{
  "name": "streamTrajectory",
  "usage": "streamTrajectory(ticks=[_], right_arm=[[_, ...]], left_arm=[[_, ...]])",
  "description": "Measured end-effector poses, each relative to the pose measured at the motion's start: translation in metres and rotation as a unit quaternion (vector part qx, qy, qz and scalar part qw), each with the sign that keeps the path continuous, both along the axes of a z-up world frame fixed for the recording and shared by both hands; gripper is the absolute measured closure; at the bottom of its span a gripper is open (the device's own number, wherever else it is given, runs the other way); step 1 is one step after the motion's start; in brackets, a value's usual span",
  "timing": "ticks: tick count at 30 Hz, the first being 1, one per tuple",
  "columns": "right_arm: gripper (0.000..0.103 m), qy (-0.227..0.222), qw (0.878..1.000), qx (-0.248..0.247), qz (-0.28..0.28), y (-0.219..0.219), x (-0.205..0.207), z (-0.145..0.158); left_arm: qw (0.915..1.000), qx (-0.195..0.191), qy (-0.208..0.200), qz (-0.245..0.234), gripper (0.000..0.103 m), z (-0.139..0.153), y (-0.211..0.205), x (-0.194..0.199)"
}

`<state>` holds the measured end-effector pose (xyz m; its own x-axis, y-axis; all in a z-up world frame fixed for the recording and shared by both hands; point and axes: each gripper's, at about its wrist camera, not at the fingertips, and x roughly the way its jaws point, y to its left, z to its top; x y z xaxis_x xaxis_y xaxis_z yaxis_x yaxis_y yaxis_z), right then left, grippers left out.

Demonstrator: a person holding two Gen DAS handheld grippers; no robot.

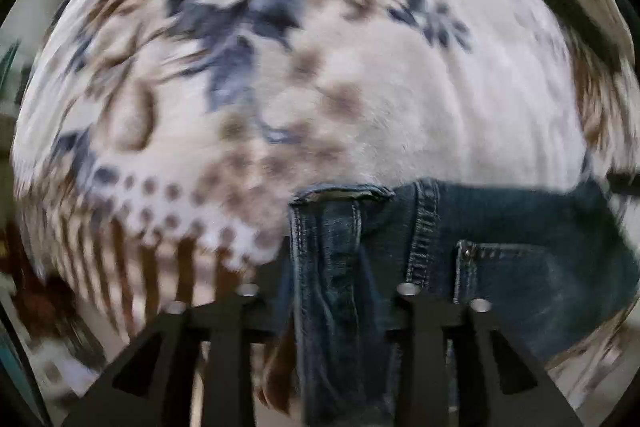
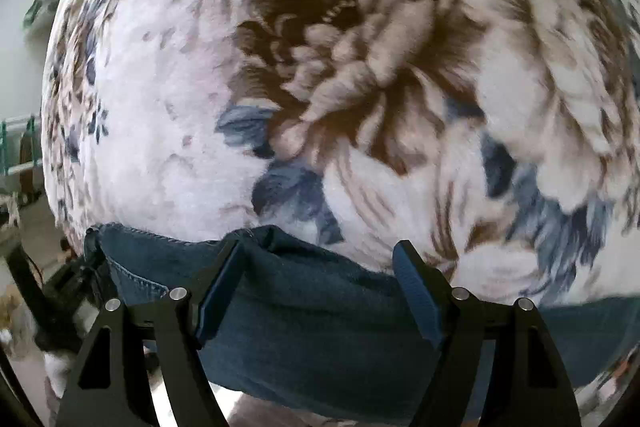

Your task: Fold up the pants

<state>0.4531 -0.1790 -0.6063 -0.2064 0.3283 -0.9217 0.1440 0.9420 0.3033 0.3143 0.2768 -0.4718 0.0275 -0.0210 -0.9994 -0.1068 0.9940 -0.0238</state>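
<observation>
Two grippers were over one pair of jeans (image 1: pixel 500 267), which lay on a bed cover (image 1: pixel 360 87) of soft, fuzzy cloth, pale with brown flowers and blue-grey leaves.

My left gripper (image 1: pixel 328 307) pointed down at the waistband end. Between its jaws ran a bunched fold of denim with a belt loop (image 1: pixel 356 223) and double-stitched seams. The jaws stood partly closed around that fold, but their tips were hidden behind the cloth, so I could not tell whether the pads pressed on it. Just right of the jaws sat a pocket corner with a rivet (image 1: pixel 466 249). From there the jeans ran off to the right, long axis across the view.

My right gripper (image 2: pixel 320 291) stood wide open. A band of jeans (image 2: pixel 312 307) crossed between and beneath its blue-padded fingers (image 2: pixel 218 291), with a raised ridge of cloth near the left one and a stitched edge (image 2: pixel 136 231) further left. Neither pad pressed on the denim as far as I could see; nothing was held there.

The denim looked heavy and stiff, thick at the seams, likely to hold a crease yet resist bunching. I judged the coming move to turn on the left jaws, which were the nearer to a grip: the cloth lay straight ahead of both, its length crosswise, so a fold would carry one end along that axis.
</observation>
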Motion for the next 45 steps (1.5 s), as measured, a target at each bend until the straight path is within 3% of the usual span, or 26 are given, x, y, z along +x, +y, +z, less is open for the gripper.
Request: streamTrajectory(ticks=[1,5,6,7,9,12,15,18,21,23,24,25,29,30,31,32,36,38,40,42,43,45], right_arm=[[0.025,0.003,1.0,0.013,0.003,0.001,0.002,-0.002],[0.025,0.035,0.995,0.095,0.012,0.006,0.007,-0.026],[0.035,0.042,0.993,0.112,0.015,0.007,0.005,-0.032],[0.057,0.044,0.992,0.118,0.017,0.007,0.003,-0.035],[0.065,0.042,0.986,0.159,0.013,0.005,-0.007,-0.029],[0.067,0.039,0.978,0.199,0.039,0.001,-0.024,-0.009],[0.067,0.072,0.966,0.232,0.092,0.009,-0.047,-0.005],[0.067,0.102,0.963,0.223,0.113,0.014,-0.055,-0.024],[0.066,0.086,0.969,0.224,0.067,0.005,-0.041,-0.029],[0.055,0.066,0.968,0.239,0.039,0.0,-0.033,-0.023],[0.042,0.06,0.967,0.247,0.023,-0.003,-0.028,-0.023],[0.037,0.062,0.967,0.249,0.011,-0.002,-0.025,-0.027],[0.036,0.128,0.96,0.243,-0.045,0.011,-0.02,-0.071],[0.04,0.137,0.96,0.237,-0.05,0.014,-0.018,-0.077],[0.072,0.14,0.963,0.225,-0.046,0.018,-0.017,-0.078],[0.091,0.139,0.965,0.218,-0.049,0.018,-0.016,-0.074],[0.09,0.116,0.956,0.246,-0.11,-0.003,-0.012,-0.048],[0.089,0.117,0.961,0.233,-0.089,0.0,-0.019,-0.049],[0.079,0.117,0.968,0.212,-0.07,0.015,-0.018,-0.056],[0.073,0.14,0.966,0.215,-0.016,0.039,-0.018,-0.065],[0.083,0.148,0.968,0.205,0.006,0.045,-0.018,-0.066],[0.087,0.146,0.975,0.165,0.013,0.045,-0.008,-0.061]], left_arm=[[0.9998,-0.002,-0.001,0.017,0.055,0.008,0.008,-0.001],[0.9961,0.031,-0.029,0.078,0.054,0.056,0.008,-0.019],[0.9951,0.029,-0.038,0.087,0.054,0.065,0.003,-0.022],[0.9946,0.023,-0.043,0.091,0.054,0.072,-0.011,-0.017],[0.9945,0.003,-0.057,0.088,0.054,0.079,-0.025,-0.006],[0.9962,-0.034,-0.057,0.056,0.053,0.061,-0.066,0.012],[0.9963,-0.068,-0.04,0.035,0.054,0.03,-0.099,0.017],[0.9977,-0.06,-0.024,0.019,0.054,0.015,-0.126,0.014],[0.9987,-0.046,-0.018,0.006,0.054,0.003,-0.13,0.011],[0.9988,-0.047,-0.016,0.0,0.054,0.0,-0.129,0.012],[0.9987,-0.047,-0.016,-0.003,0.054,0.0,-0.128,0.013],[0.9988,-0.045,-0.016,-0.007,0.054,-0.002,-0.129,0.014],[0.999,-0.04,-0.011,-0.019,0.054,-0.009,-0.134,0.019],[0.9989,-0.038,-0.01,-0.024,0.054,-0.012,-0.134,0.02],[0.9989,-0.037,-0.009,-0.029,0.054,-0.017,-0.137,0.02],[0.9987,-0.037,-0.007,-0.033,0.054,-0.018,-0.137,0.02],[0.9978,-0.041,-0.014,-0.051,0.054,-0.022,-0.144,0.021],[0.9978,-0.044,-0.01,-0.048,0.054,-0.024,-0.143,0.021],[0.9977,-0.051,-0.009,-0.044,0.054,-0.024,-0.141,0.023],[0.9972,-0.058,-0.008,-0.046,0.054,-0.025,-0.138,0.024],[0.9969,-0.06,-0.007,-0.05,0.054,-0.025,-0.136,0.025],[0.996,-0.063,-0.006,-0.063,0.054,-0.026,-0.134,0.027]])
